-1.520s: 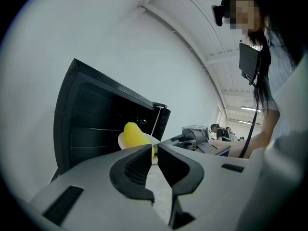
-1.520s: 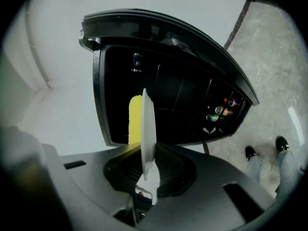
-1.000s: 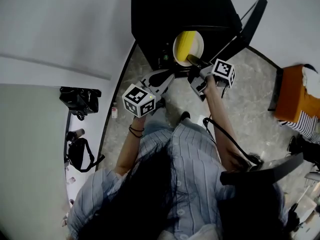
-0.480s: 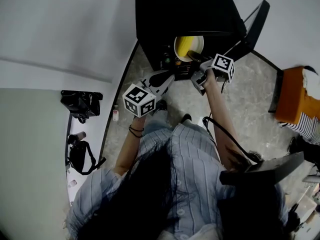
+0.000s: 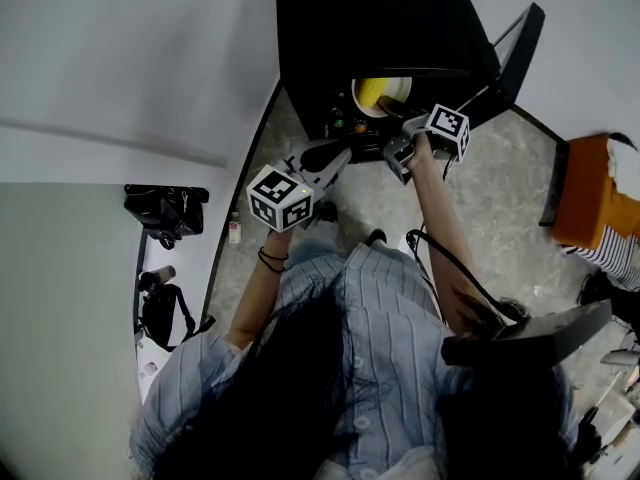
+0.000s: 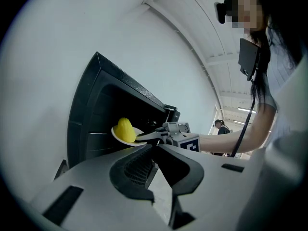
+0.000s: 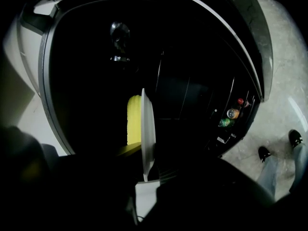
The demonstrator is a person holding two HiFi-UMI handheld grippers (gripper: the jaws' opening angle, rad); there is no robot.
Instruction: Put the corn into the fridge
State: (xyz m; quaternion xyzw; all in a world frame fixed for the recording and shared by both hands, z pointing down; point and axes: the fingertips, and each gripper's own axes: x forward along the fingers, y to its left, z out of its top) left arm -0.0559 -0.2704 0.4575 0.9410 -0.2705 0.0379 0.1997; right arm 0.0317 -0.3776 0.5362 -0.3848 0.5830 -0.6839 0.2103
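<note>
**Plate with corn held at fridge opening; not yet set down**

The right gripper (image 5: 392, 120) was found clamped on the near rim of a white plate (image 6: 121, 135), with the rim pinched between its jaws. The corn (image 6: 125, 128) was seen lying on the plate, toward the edge away from the jaws. Both were held at the open front of the black fridge (image 5: 370, 18), just inside the dark compartment. The fridge door (image 5: 512, 53) was noted swung open on the right, with bottles (image 7: 230, 113) in its rack. The left gripper (image 5: 338, 155) was held apart from the plate, its jaws drawn together with nothing between them.

The step in hand was judged to be the insertion. The interior was too dark for a shelf to be made out, so support under the plate could not be confirmed. The next move was judged to call for the plate to be carried level onto a shelf, set down, and only then released.
</note>
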